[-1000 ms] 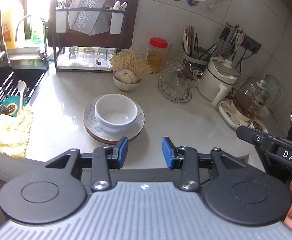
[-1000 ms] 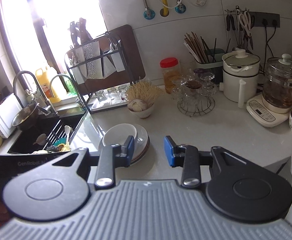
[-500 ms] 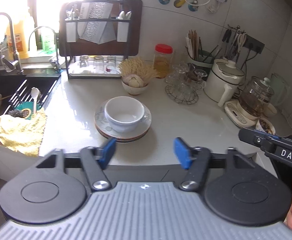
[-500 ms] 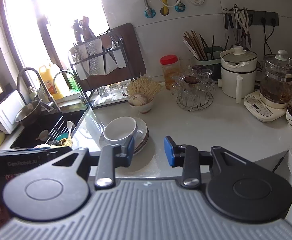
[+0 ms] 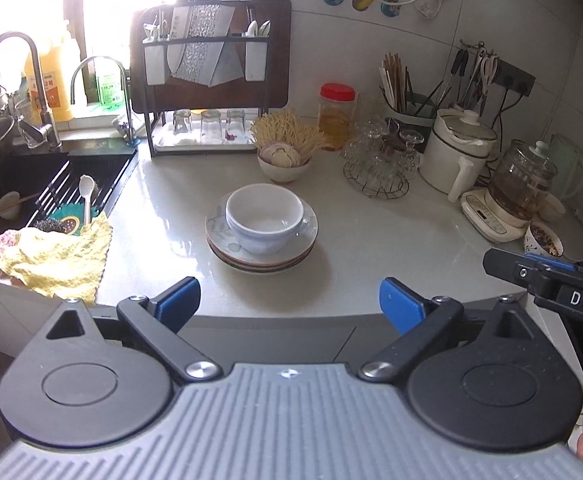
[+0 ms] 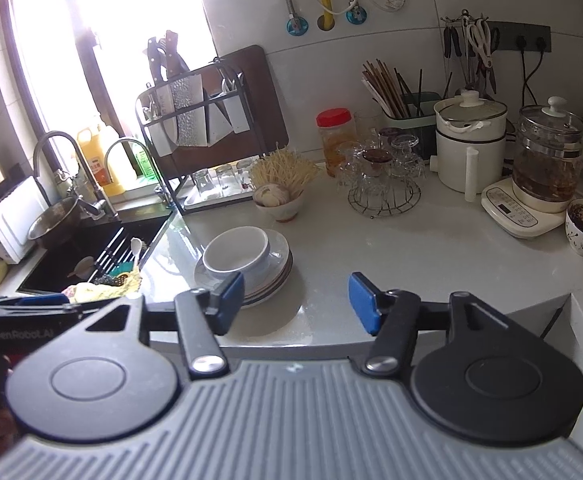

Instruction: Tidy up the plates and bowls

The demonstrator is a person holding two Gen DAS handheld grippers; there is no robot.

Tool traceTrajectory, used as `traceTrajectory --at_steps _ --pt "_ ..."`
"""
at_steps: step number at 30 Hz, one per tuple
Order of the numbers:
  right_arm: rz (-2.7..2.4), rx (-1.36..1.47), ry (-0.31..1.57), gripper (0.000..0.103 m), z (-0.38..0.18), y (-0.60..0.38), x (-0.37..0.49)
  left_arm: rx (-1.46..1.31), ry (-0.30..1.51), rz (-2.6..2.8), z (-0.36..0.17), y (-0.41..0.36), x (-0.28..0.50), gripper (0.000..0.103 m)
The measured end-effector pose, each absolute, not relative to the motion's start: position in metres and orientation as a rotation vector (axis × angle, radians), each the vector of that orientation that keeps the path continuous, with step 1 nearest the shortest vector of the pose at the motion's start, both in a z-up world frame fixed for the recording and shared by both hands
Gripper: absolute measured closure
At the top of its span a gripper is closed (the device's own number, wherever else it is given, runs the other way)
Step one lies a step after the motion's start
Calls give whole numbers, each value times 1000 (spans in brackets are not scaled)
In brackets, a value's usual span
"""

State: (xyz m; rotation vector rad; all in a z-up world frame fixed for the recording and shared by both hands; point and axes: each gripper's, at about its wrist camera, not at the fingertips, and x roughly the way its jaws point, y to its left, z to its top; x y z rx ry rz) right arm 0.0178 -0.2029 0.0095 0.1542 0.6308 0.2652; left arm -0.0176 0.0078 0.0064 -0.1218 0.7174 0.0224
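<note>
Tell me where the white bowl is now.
The white bowl sits on the plate stack, mid-counter in both views, right of the sink.

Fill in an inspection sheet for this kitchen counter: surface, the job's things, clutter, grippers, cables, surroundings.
Surface: pale countertop, glossy.
Job's things: white bowls nested on a stack of plates, mid-counter.
Clutter: yellow cloth at the sink edge; small bowl, red-lidded jar, glasses on a wire stand, white pot, glass kettle.
Grippers: left gripper and right gripper opening, nothing between the jaws.
Cables: black cords from the wall sockets.
Surroundings: sink, dish rack, bright window.
</note>
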Motion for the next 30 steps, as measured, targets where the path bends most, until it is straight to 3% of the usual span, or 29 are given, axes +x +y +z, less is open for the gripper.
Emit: traceTrajectory --at_steps 3,5,13,16,19,30 --pt "262 160 644 42 5 -202 18 -134 725 27 5 11 -21 5" --pt "252 155 645 36 4 -201 18 -128 731 40 4 13 -22 5" --pt "262 131 651 34 4 -195 17 -129 745 73 1 20 -25 4" --pt "269 156 643 9 6 -195 17 -132 742 73 4 21 -25 4" --pt "252 161 645 0 5 -196 19 -132 742 87 5 21 -24 4" --pt "245 156 649 0 3 -196 15 -142 755 98 2 16 -26 4"
